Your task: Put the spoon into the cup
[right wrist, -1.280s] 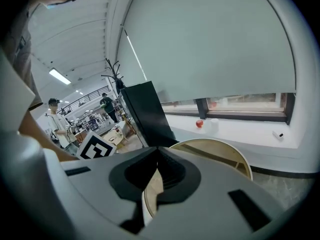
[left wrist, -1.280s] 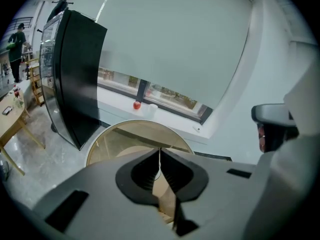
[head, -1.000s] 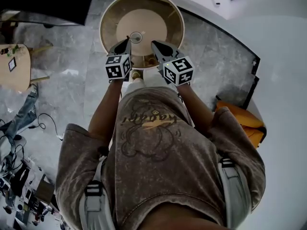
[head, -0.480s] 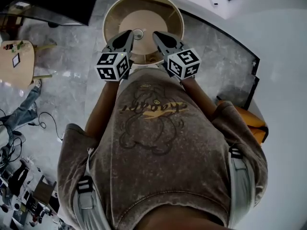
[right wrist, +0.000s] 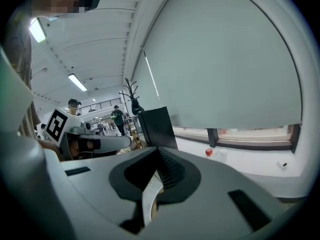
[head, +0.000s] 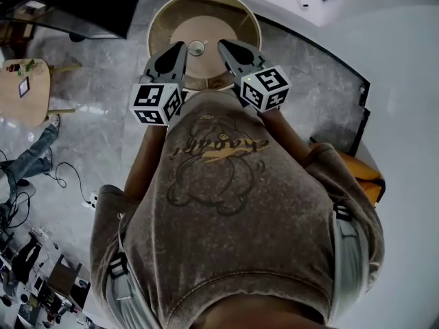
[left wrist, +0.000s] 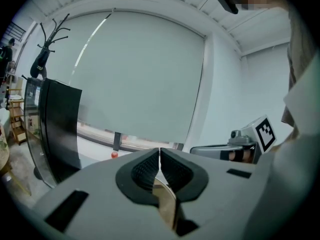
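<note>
Grey marbled floor (head: 89, 115) all round, with a round tan tabletop (head: 219, 16) with a raised rim just ahead of the person. Small cup (head: 197, 46) stands near its middle, alone as far as I can see. Left gripper (head: 180, 46) hangs just left of the cup and right gripper (head: 222, 44) just right of it. Both are held above the cup and point out across it rather than down. Jaws of each clenched tip to tip, nothing between them, only a sliver of tan surface showing below. Spoon not found anywhere beside the cup, and the cup is too small to tell whether it sits inside. Judgement: neither gripper carries the spoon, so either it is already in or the pick-up has not begun.
</note>
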`<state>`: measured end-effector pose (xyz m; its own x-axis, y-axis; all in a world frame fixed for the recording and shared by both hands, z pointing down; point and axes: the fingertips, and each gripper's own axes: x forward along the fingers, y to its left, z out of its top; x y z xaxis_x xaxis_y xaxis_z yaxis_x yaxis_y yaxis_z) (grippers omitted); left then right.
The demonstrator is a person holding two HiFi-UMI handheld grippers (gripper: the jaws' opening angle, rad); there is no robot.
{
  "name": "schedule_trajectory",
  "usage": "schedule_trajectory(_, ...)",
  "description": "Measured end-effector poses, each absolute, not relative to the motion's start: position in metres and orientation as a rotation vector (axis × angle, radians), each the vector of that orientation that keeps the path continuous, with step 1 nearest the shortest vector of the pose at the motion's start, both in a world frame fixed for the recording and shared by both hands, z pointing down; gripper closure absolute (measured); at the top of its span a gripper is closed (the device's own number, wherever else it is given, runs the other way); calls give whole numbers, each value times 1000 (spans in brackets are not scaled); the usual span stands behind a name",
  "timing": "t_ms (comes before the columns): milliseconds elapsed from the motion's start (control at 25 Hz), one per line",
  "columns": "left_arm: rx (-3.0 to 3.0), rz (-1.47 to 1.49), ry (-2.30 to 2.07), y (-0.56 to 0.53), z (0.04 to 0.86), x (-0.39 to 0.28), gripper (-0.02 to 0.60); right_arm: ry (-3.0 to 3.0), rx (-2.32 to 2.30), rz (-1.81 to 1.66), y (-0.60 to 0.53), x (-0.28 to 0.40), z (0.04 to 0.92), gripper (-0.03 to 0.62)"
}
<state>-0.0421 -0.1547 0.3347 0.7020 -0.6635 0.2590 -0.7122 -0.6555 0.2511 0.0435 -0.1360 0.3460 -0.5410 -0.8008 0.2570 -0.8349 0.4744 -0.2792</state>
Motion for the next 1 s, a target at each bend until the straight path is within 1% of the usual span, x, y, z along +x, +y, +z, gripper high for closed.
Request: schedule_trajectory(1000, 2598, 229, -1091, -147, 338, -49, 557, -2664, 1381, 517, -135, 24, 340, 577)
